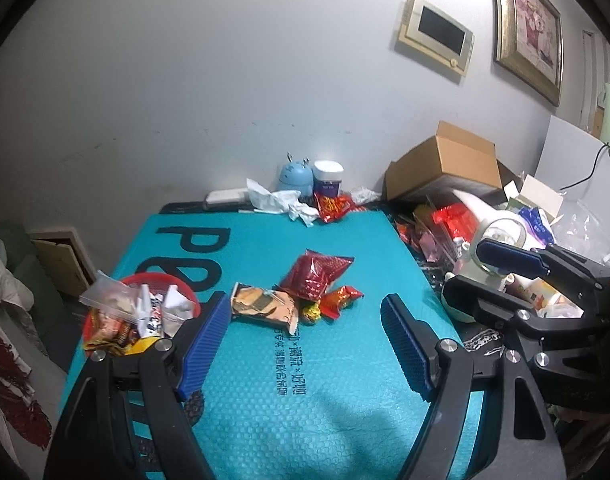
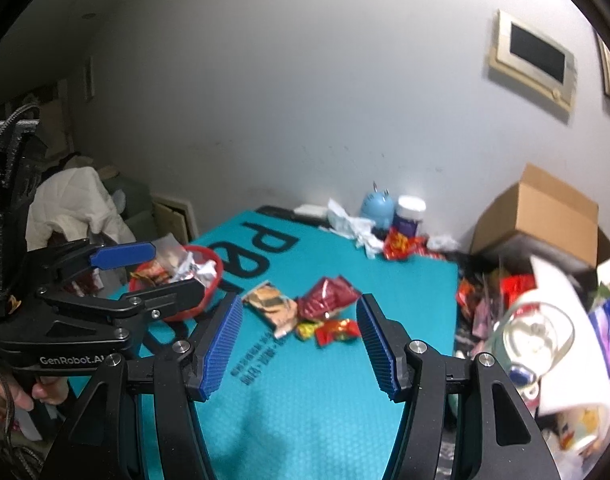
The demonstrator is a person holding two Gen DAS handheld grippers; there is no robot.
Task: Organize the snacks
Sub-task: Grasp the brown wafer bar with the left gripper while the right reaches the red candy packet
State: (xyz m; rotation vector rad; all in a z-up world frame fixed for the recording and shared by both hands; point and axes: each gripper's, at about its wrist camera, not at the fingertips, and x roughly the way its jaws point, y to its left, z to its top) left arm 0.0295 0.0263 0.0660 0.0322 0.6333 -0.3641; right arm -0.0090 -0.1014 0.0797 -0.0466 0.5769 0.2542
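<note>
A red basket [image 1: 105, 312] holding several snack packets sits at the left of the teal mat [image 1: 305, 400]; it also shows in the right wrist view [image 2: 213, 280]. A small pile lies mid-mat: a dark red bag [image 1: 317, 272], a tan cracker packet [image 1: 265, 306], a small red packet [image 1: 341, 300] and a yellow candy [image 1: 311, 314]. My left gripper [image 1: 305, 344] is open and empty above the near mat. My right gripper [image 2: 299, 340] is open and empty, just short of the pile [image 2: 305, 312].
A red snack bag [image 1: 333, 206], crumpled white wrappers [image 1: 281, 202], a blue figurine [image 1: 293, 176] and a white-lidded jar [image 1: 327, 178] stand by the wall. A cardboard box [image 1: 445, 164] and cluttered packets, a glass and cups fill the right side.
</note>
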